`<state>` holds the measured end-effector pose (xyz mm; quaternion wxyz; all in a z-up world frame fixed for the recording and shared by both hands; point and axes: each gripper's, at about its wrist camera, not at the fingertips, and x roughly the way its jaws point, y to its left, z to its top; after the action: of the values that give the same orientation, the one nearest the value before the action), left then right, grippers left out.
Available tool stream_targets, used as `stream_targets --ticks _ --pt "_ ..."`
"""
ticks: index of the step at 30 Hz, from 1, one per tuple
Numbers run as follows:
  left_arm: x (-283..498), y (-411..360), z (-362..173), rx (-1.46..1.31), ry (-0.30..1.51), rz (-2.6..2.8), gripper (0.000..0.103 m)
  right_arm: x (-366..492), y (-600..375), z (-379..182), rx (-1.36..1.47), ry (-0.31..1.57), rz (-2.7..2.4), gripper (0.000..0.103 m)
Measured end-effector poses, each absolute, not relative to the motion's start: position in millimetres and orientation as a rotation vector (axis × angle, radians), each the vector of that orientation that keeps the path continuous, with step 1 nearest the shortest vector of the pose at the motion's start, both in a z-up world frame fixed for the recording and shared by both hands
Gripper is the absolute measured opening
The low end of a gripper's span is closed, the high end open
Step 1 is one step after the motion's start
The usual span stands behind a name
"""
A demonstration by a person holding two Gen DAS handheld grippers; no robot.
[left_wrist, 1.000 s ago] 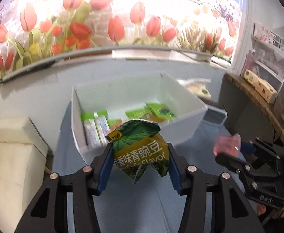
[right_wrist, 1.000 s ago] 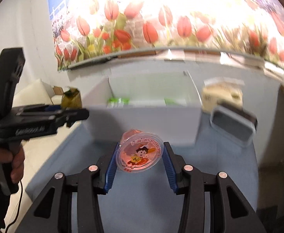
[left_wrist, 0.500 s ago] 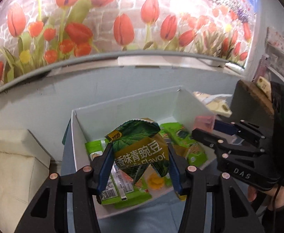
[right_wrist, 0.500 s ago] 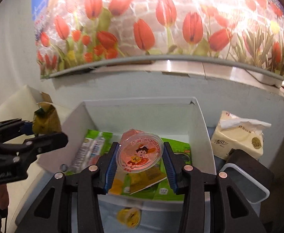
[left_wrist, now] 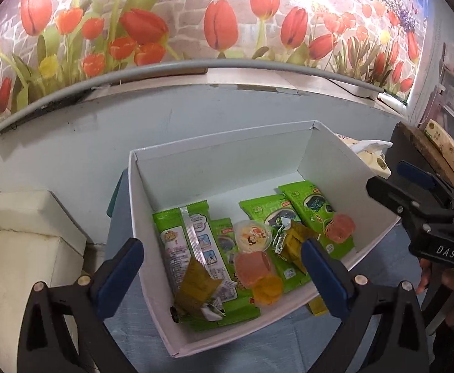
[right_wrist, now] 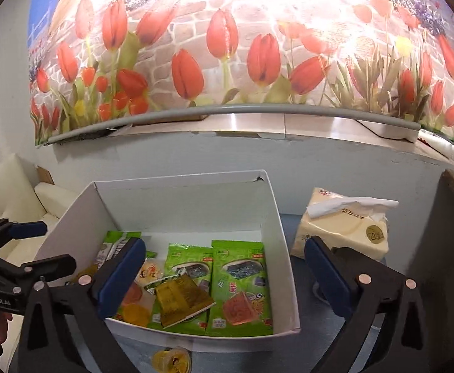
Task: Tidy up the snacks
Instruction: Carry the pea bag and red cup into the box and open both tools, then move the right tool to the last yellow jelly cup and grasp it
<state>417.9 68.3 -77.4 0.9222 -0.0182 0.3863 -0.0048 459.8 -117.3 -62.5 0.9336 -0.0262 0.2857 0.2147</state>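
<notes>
Both grippers are held over the white box [left_wrist: 139,217], jaws opening, nothing between them: left gripper [left_wrist: 220,276], right gripper [right_wrist: 223,279]. The pea packet [left_wrist: 195,289] lies at the box's six o'clock edge, the pink jelly cup [right_wrist: 237,309] toward four o'clock

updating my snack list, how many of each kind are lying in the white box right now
jelly cups: 4
olive-gold packets: 2
green packets: 4, as far as the overlaps show
total: 10
</notes>
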Motion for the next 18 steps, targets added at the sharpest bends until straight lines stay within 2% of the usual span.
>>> stream_targets --ticks 9,18 --pt "405.0 65.2 -62.8 -0.01 0.749 0.022 0.103 448.3 -98.7 -68.0 -0.082 0.605 0.478 0.103" --pt "349.5 56.6 -49.1 -0.003 0.702 0.002 0.103 393.0 -119.3 -57.9 -0.033 0.567 0.497 0.103"
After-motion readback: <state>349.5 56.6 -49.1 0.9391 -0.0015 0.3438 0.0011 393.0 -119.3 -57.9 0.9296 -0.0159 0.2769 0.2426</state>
